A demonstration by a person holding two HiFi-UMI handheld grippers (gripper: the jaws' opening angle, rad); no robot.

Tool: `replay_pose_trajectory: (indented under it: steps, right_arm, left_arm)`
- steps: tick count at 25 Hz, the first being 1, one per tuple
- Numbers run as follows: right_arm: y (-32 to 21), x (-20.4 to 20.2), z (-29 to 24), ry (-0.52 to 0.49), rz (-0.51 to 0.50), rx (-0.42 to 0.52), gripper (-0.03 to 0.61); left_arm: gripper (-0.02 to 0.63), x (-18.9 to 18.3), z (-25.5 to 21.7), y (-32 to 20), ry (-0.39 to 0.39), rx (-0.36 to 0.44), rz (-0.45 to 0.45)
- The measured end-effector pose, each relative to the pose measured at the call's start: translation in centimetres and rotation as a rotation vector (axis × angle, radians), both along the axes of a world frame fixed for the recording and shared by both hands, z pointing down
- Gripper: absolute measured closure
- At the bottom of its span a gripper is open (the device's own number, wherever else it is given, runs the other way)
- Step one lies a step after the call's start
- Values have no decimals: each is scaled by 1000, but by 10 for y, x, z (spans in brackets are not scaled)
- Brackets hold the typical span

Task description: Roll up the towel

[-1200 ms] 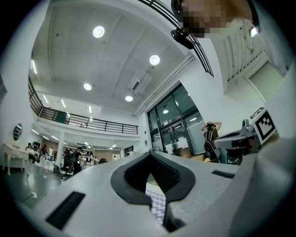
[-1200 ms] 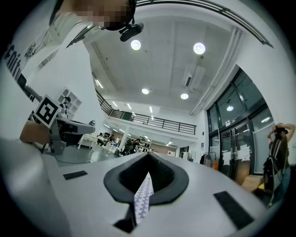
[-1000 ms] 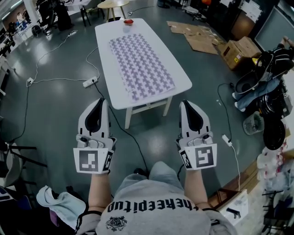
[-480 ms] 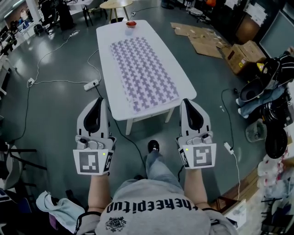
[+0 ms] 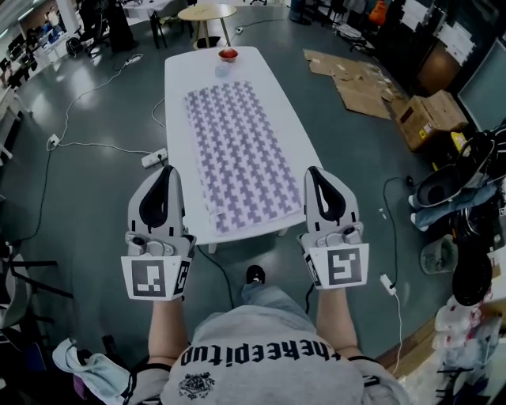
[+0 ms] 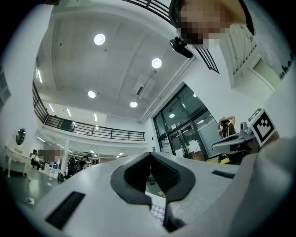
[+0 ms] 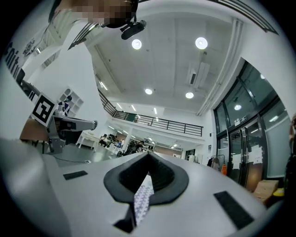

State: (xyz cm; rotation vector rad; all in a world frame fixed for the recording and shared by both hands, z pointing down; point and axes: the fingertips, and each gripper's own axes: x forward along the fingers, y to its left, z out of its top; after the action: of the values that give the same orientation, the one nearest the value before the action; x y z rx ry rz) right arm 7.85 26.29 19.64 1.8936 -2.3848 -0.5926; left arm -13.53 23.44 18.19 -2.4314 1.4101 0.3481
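Note:
A purple-and-white patterned towel [image 5: 241,154] lies spread flat along the white table [image 5: 178,95]. My left gripper [image 5: 164,171] is shut and holds nothing; it hovers by the table's near left edge. My right gripper [image 5: 315,171], also shut and empty, is in front of the table's near right corner. Neither touches the towel. In the left gripper view the closed jaws [image 6: 149,155] tilt up toward the ceiling, with a sliver of towel [image 6: 158,213] showing below them. The right gripper view shows the same: closed jaws [image 7: 148,155] and a strip of towel [image 7: 143,196].
A small red object [image 5: 228,54] sits at the table's far end. Beyond it stands a round wooden table [image 5: 207,13]. Flattened cardboard [image 5: 356,75], boxes [image 5: 431,119] and bags [image 5: 462,186] lie to the right. A power strip [image 5: 154,158] with cables is on the floor at left.
The person has walked up to the table, so it and the towel now sit closer, right before both grippers. Both grippers moved forward together and stayed shut.

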Motion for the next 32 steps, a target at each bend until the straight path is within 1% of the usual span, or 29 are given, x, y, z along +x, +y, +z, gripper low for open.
replay_pose_trajectory:
  steps: [5,8,11,14,16,19,23,26,29,32]
  right_arm:
    - [-54,24,-3,22,-46,5,575]
    - [-80,34,0,24,-77,-5,575]
    - [-104,40,10,41,-118,-36,575]
    - [-126,41,30,47,-168,-99,575]
    - [-139,37,51,89,-201,-157,575]
    - [-153,31,92,182,-242,-270,575]
    - [-156,39,156,285,-302,-434,575]
    - [-151,43,210,375,-370,-546,575]
    - [-142,39,261,476,-439,-645,575]
    - [-125,39,296,540,-506,-731,571]
  left_arm:
    - [609,28,1,-46,-10,4,-25]
    - [609,43,4,-66,-31,0,-38]
    - [609,59,15,-82,-72,-17,-49]
    - [609,72,34,-96,-130,-58,-59]
    - [609,77,52,-106,-193,-93,-58]
    - [609,80,89,-118,-302,-161,-50]
    - [609,91,156,-121,-413,-308,-37]
    - [609,98,218,-115,-548,-402,-10]
    - [609,94,273,-107,-675,-485,27]
    - [608,90,319,-88,-791,-583,86]
